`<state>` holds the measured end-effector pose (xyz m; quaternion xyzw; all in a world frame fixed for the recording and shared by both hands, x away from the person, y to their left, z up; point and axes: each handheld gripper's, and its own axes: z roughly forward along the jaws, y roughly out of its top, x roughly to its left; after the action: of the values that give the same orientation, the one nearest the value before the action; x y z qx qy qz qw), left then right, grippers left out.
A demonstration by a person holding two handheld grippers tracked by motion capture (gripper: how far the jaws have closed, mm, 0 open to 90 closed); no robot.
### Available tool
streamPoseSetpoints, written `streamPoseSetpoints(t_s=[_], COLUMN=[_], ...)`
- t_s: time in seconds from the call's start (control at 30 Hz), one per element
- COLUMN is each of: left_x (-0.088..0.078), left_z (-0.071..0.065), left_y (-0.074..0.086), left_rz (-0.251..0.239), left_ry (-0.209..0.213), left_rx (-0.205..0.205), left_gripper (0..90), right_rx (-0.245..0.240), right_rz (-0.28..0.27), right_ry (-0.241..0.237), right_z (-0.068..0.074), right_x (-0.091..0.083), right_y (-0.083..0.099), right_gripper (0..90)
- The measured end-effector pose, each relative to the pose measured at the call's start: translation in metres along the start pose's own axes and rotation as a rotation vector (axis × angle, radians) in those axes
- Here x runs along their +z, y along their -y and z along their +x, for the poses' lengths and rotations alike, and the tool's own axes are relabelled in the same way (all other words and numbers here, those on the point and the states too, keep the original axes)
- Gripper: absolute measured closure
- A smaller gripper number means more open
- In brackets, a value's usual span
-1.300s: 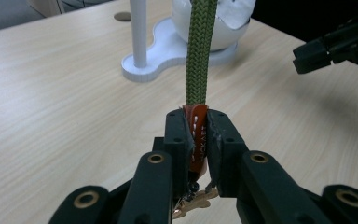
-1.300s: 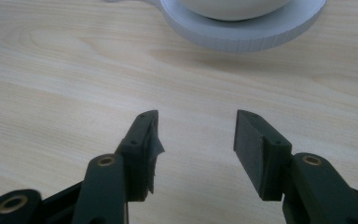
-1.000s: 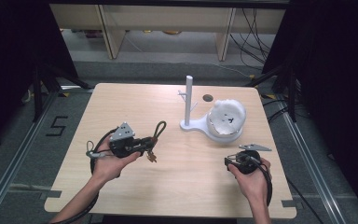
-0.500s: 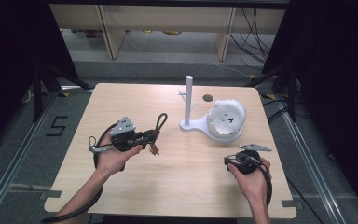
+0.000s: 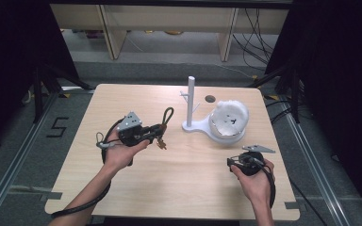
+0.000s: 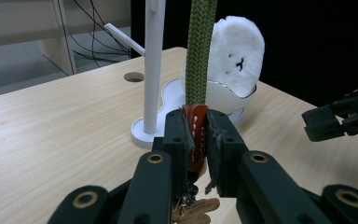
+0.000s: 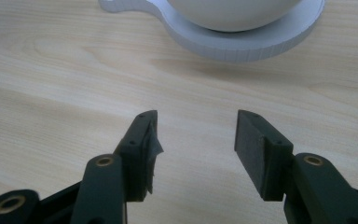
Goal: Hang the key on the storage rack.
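My left hand-held gripper (image 6: 196, 135) clenching keychain's leather tab (image 6: 196, 135), green rope loop (image 6: 200, 51) pointing toward white hook stand (image 5: 190, 101); right hand-held gripper (image 7: 193, 140) resting released.

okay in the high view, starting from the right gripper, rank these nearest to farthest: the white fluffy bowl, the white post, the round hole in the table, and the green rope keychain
From the right gripper, in the high view:
1. White fluffy bowl, just beyond it, right side of the table.
2. White post, left of the bowl, on the shared white base.
3. Round hole and green rope keychain, held in the left gripper: too close to call.
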<state>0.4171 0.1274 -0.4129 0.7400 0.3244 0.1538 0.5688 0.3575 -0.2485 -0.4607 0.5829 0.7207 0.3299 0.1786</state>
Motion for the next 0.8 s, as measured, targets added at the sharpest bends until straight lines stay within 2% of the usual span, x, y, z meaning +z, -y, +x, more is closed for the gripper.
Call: streamPoseSetpoints(t_s=[0.33,0.53,0.7,0.8], left_x=[0.014,0.023,0.029,0.033], left_z=[0.004,0.006,0.008,0.010], left_y=[-0.010,-0.016,-0.022,-0.025], left_rz=[-0.008,-0.012,-0.005,-0.005], left_ry=[0.005,0.022,0.014,0.013], left_rx=[-0.012,-0.009,-0.013,-0.016], left_gripper=[78.8,78.7,78.7,78.8], right_rx=[-0.004,-0.011,-0.006,0.005], right_rz=[-0.011,-0.007,-0.019,-0.003], right_ry=[0.012,0.015,-0.008,0.001], right_z=[0.000,-0.001,-0.001,0.000], right_x=[0.001,0.001,0.002,0.000], right_y=[0.000,0.001,0.001,0.001], right_gripper=[49.9,49.8,49.8,49.7])
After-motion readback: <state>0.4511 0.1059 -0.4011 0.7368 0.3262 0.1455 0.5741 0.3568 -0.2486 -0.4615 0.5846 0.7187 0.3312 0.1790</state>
